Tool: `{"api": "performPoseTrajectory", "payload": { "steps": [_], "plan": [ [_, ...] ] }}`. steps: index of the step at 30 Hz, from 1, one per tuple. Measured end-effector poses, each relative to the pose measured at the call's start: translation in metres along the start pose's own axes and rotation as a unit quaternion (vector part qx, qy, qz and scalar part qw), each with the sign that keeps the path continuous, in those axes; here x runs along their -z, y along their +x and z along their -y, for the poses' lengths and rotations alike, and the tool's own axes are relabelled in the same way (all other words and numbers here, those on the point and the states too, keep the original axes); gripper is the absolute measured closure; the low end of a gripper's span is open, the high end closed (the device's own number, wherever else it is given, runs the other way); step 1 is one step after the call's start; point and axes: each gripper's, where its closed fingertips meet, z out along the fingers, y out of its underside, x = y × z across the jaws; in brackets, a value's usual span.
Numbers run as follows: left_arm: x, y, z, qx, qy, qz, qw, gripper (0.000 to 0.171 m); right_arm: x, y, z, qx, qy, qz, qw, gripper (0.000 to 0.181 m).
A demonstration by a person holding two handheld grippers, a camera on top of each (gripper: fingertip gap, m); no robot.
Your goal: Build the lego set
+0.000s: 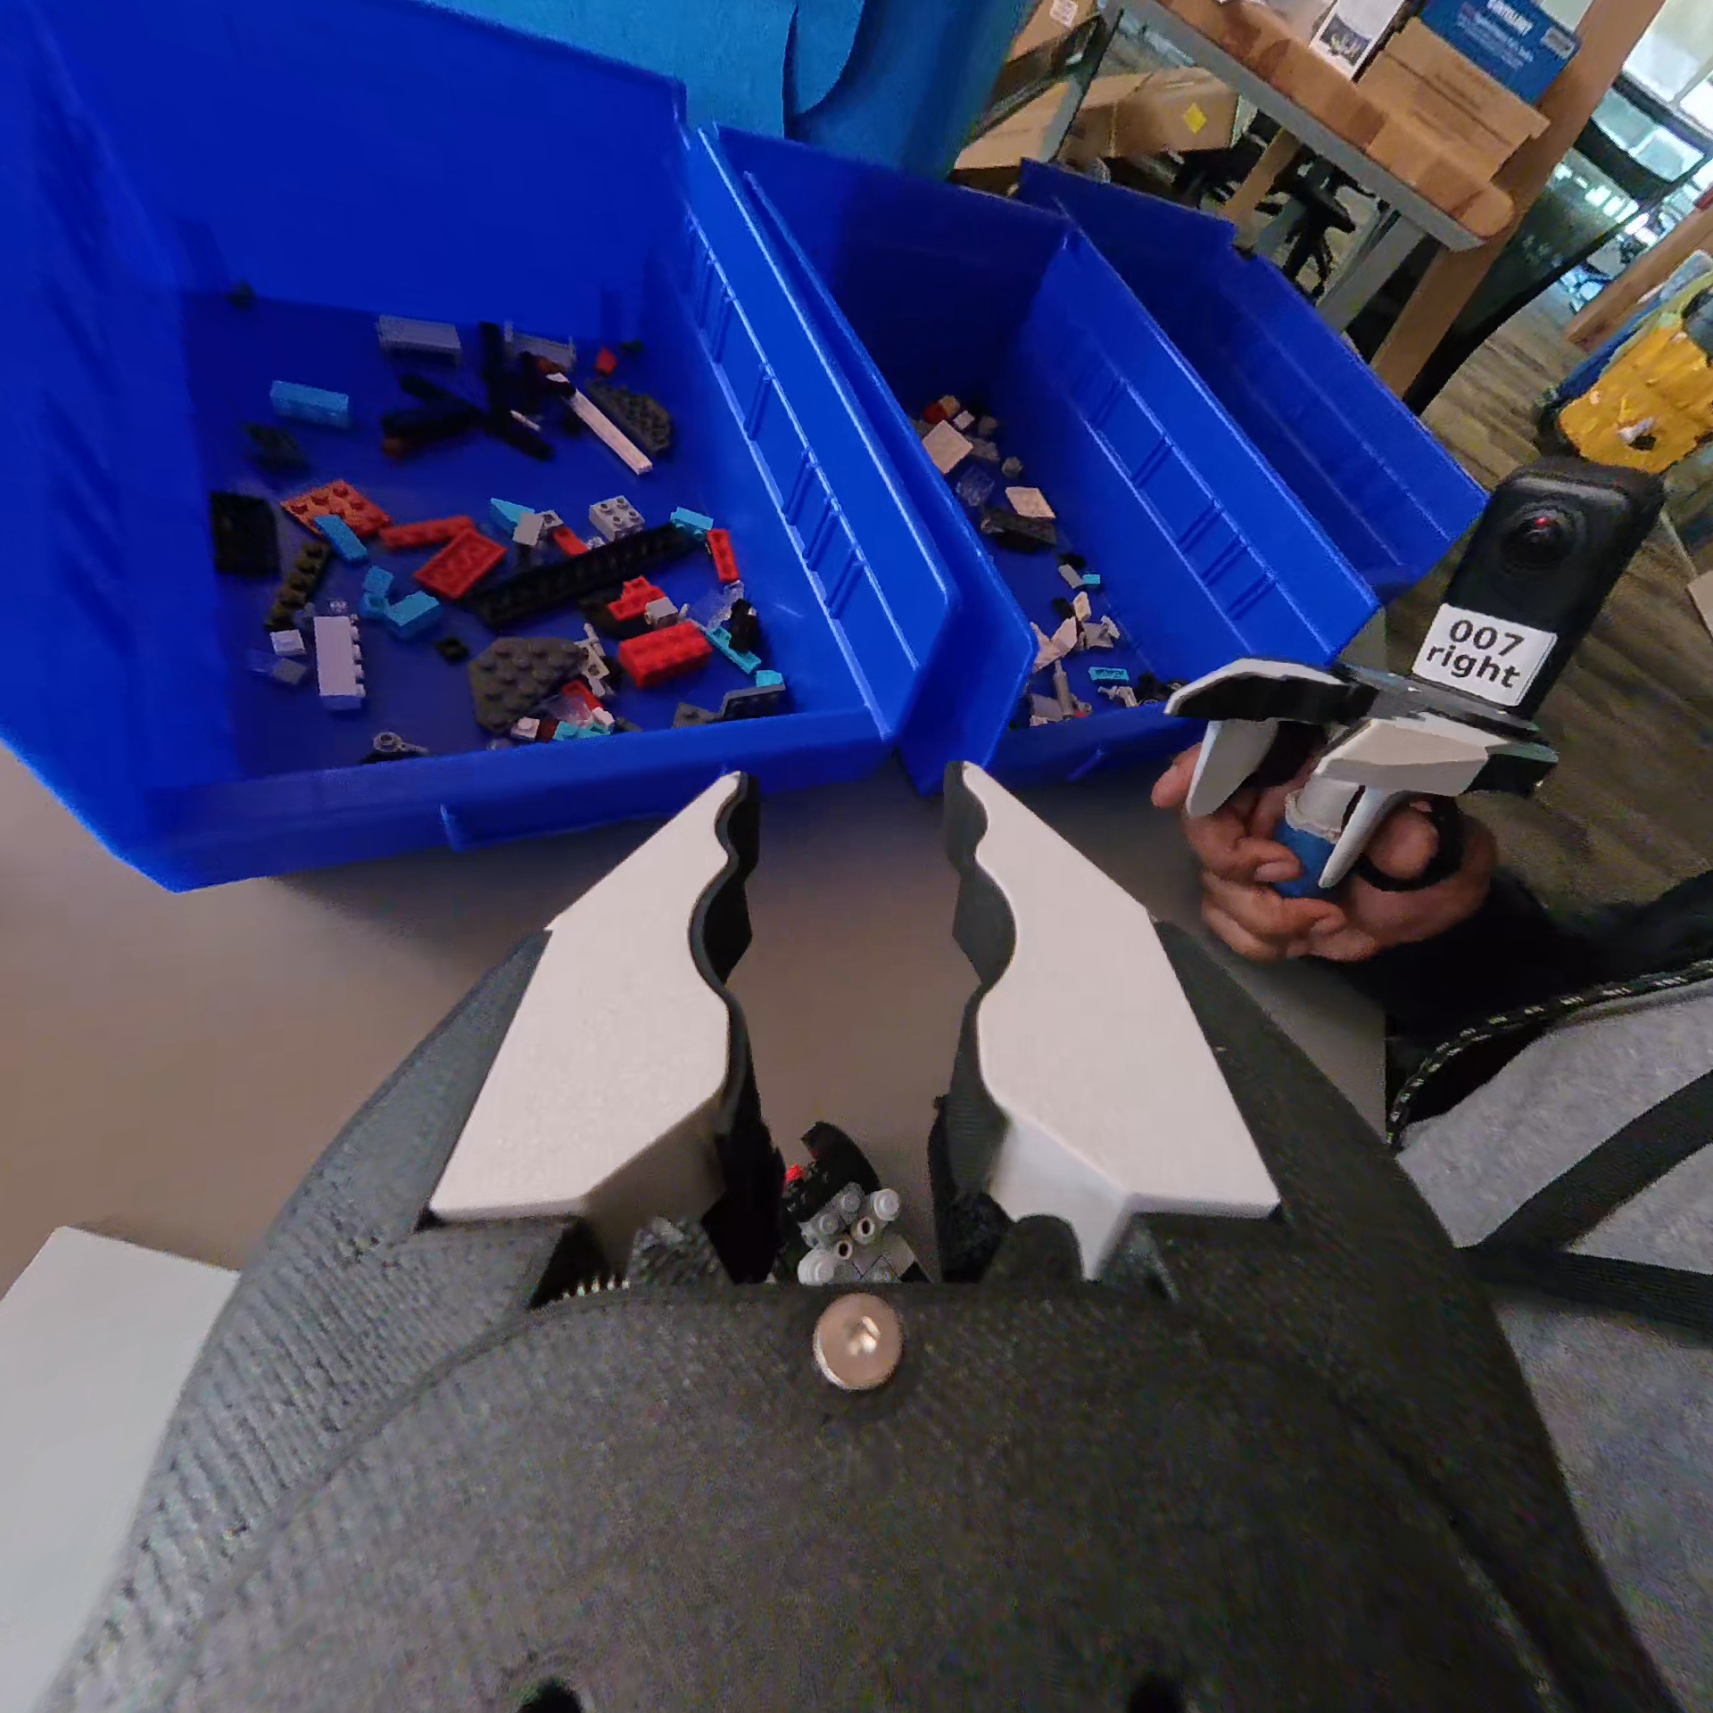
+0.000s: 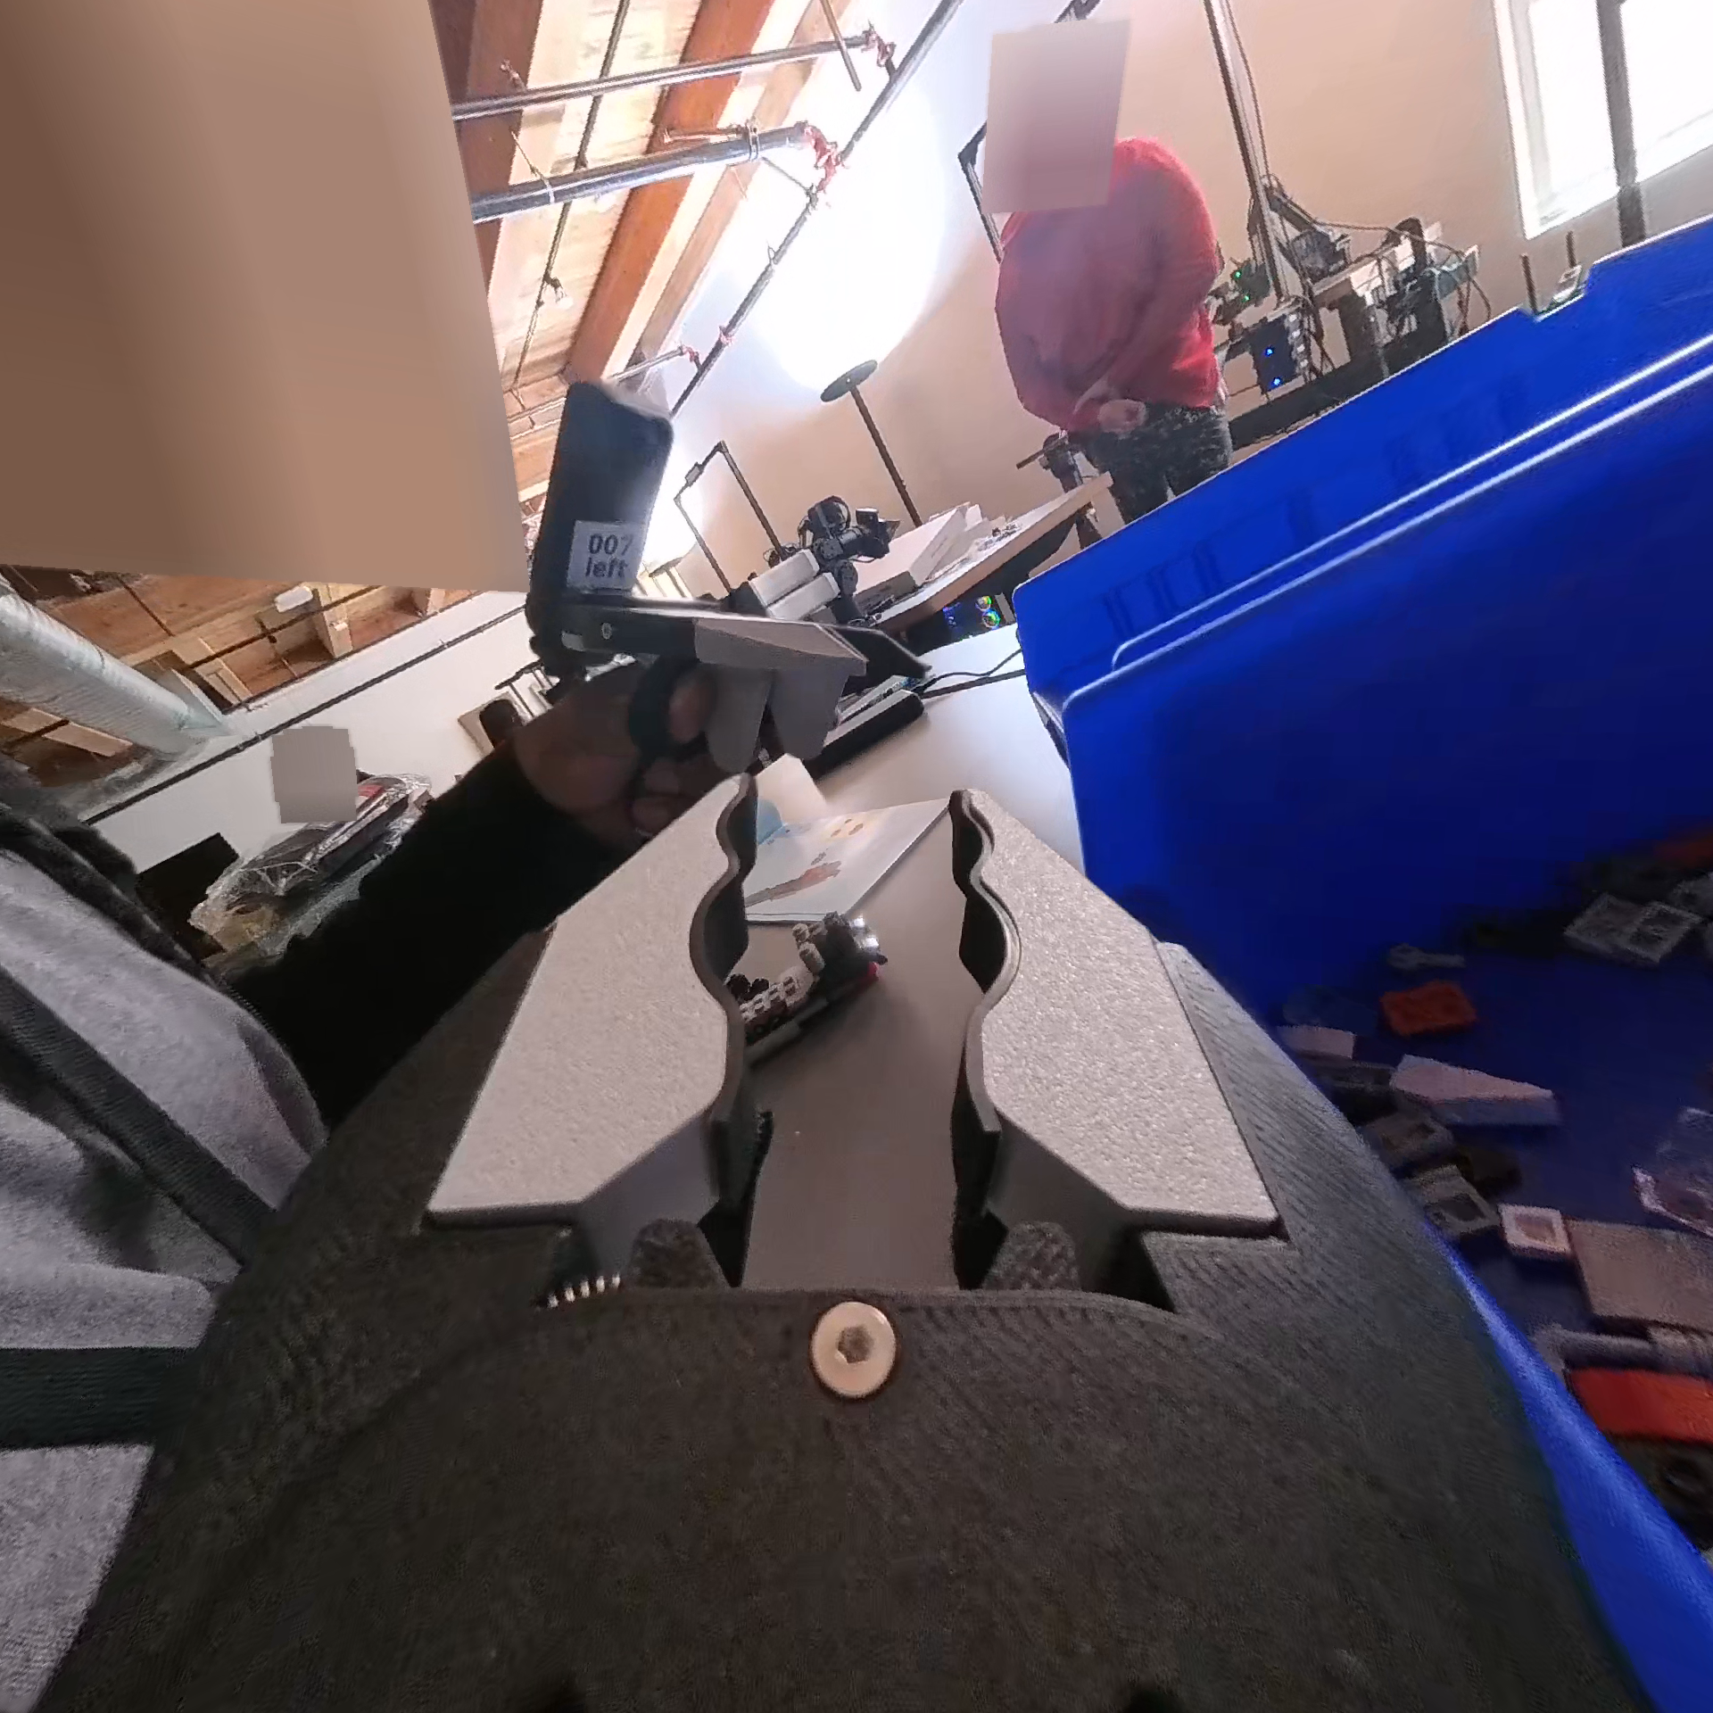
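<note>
— How are the tools standing?

— The left tool [image 1: 843, 797] is gaping wide over the grey worktop [image 1: 232, 1001], holding nothing; the right tool [image 2: 848, 806] likewise.

— And the lego?

— The part-built model [image 2: 806, 973] is lying on the worktop beside a booklet [image 2: 834, 857]; loose bricks [image 1: 519, 575] are sitting in blue bins [image 1: 816, 519]. Behind, timber ceiling beams [image 2: 667, 185] are showing.
</note>
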Motion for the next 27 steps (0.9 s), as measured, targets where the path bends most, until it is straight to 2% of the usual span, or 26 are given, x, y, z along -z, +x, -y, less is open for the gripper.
{"api": "performPoseTrajectory", "payload": {
  "steps": [3,12,24,27],
  "plan": [
    [0.006,-0.005,-0.008,0.012,0.005,0.014,1.000,0.130,0.004,0.000,0.004,0.000,0.011,-0.002,1.000,0.139],
    [0.026,-0.024,-0.036,0.049,0.002,0.035,0.998,0.130,-0.002,0.003,-0.004,0.006,-0.014,-0.013,1.000,0.138],
    [0.036,-0.034,-0.048,0.066,0.012,0.032,0.997,0.130,-0.005,0.006,-0.010,0.001,-0.049,-0.015,0.999,0.138],
    [0.042,-0.037,-0.049,0.065,0.021,0.036,0.997,0.130,0.003,0.012,-0.007,0.025,-0.061,-0.033,0.997,0.137]
  ]
}}
